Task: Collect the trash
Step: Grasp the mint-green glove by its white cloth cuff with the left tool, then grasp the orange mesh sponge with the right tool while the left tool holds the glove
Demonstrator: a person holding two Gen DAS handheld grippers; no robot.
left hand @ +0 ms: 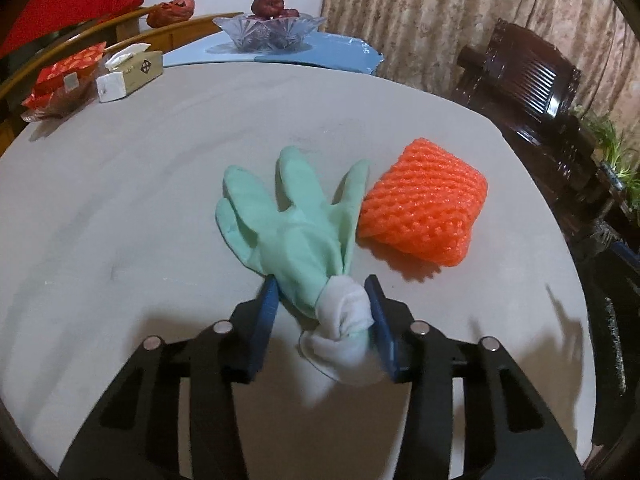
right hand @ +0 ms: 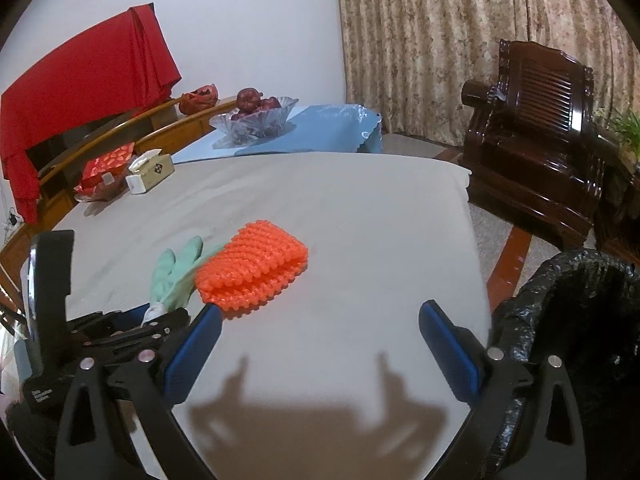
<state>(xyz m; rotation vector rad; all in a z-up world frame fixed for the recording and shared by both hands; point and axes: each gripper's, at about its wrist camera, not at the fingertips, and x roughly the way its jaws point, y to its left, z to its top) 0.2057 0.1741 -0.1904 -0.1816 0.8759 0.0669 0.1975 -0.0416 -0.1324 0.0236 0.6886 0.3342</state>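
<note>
Glove (left hand: 288, 224), limp and light, is being pinched at its knotted white cuff by the left gripper (left hand: 326, 296); it lies flat on the table (left hand: 120, 208). Beside it, springy foam netting (left hand: 424, 208) is being left untouched, best squeezed across its fold. Right gripper (right hand: 320, 320) is being held spread wide.

Glove (left hand: 292, 224) left of foam net (left hand: 424, 208)

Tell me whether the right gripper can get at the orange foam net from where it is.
Probably yes. The right gripper stands open over bare table, and the orange foam net lies just ahead to its left, with only the glove touching its far side.
</note>
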